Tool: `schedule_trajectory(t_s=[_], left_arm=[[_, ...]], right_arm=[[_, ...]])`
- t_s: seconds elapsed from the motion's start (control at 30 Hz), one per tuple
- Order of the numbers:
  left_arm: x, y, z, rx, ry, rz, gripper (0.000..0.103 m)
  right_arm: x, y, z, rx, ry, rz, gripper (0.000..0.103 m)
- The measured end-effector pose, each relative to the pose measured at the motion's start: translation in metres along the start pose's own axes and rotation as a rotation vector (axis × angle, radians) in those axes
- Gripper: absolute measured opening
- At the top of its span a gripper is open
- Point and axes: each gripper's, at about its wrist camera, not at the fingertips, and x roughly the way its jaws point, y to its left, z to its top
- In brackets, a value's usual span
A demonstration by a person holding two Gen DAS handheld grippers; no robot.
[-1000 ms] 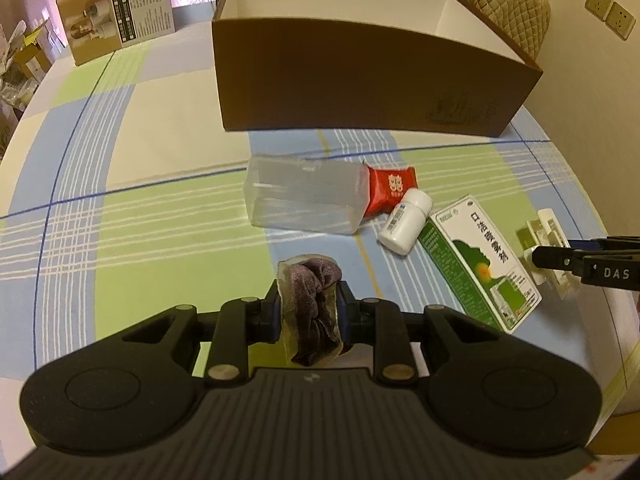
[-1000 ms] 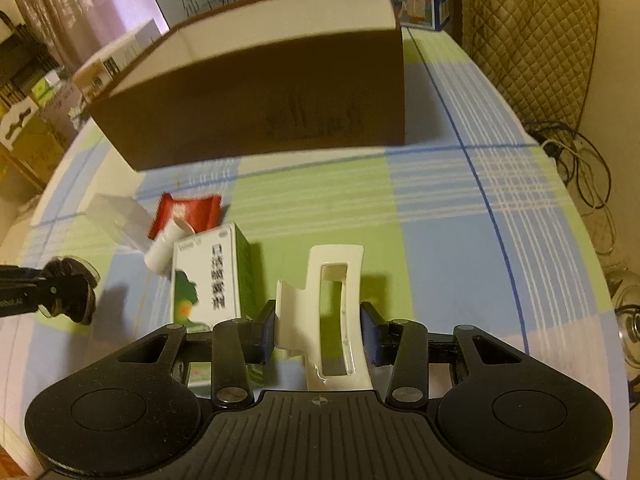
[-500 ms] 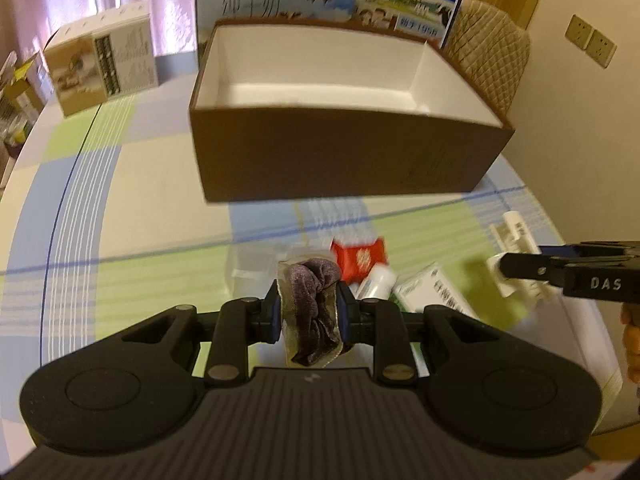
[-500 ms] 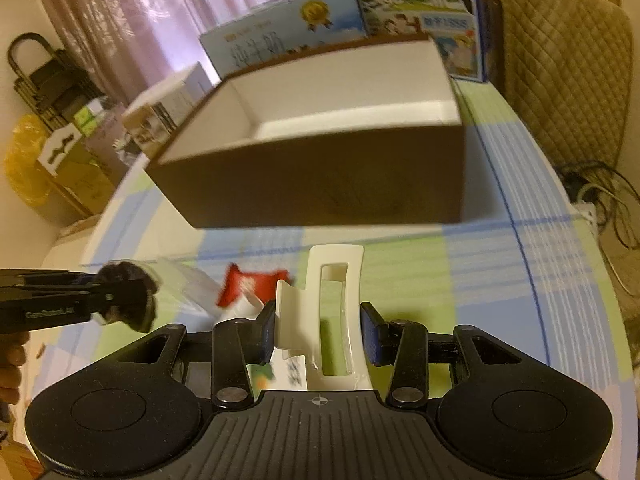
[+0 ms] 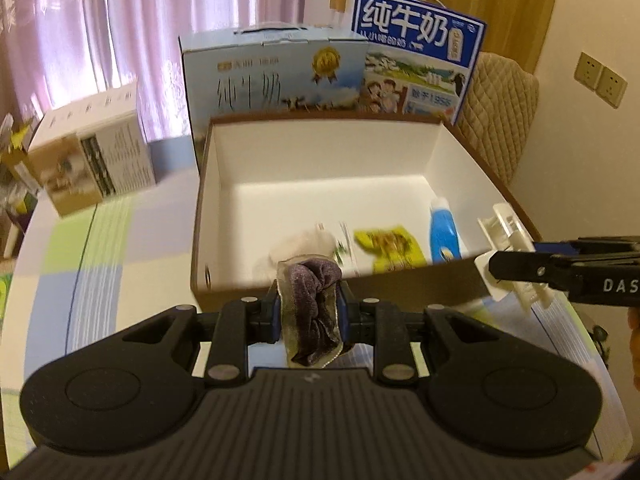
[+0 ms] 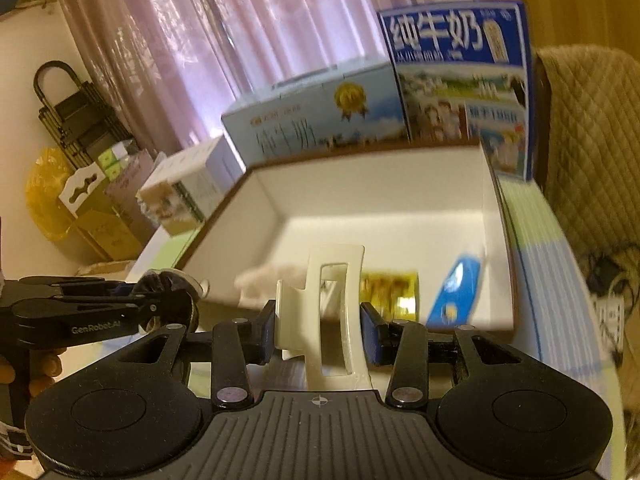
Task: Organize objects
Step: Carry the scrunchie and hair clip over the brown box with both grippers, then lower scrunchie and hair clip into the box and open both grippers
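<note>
both grippers [image 5: 310,312] [image 6: 318,330] higher, nearer the box [image 5: 320,184]
</note>
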Motion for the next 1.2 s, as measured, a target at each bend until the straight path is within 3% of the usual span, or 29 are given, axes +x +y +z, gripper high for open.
schedule_trajectory(t_s=[0.23,0.47,0.83,1.2], left_arm=[[0.037,0.002,0.039,0.026,0.01,0.02,0.022],[0.077,0.007,0.073,0.035,0.02,0.039,0.022],[0.155,0.012,0.093,0.063,0.142,0.083,0.022],[0.195,0.011,0.102,0.079,0.191,0.084,0.025]], right_arm=[[0.029,-0.009,0.04,-0.043,-0.034,-0.033,0.039],[0.07,-0.028,0.064,-0.037,-0.002,-0.097,0.039],[0.132,-0.049,0.069,-0.042,0.133,-0.202,0.039],[0.153,-0.064,0.071,-0.023,0.161,-0.215,0.039]])
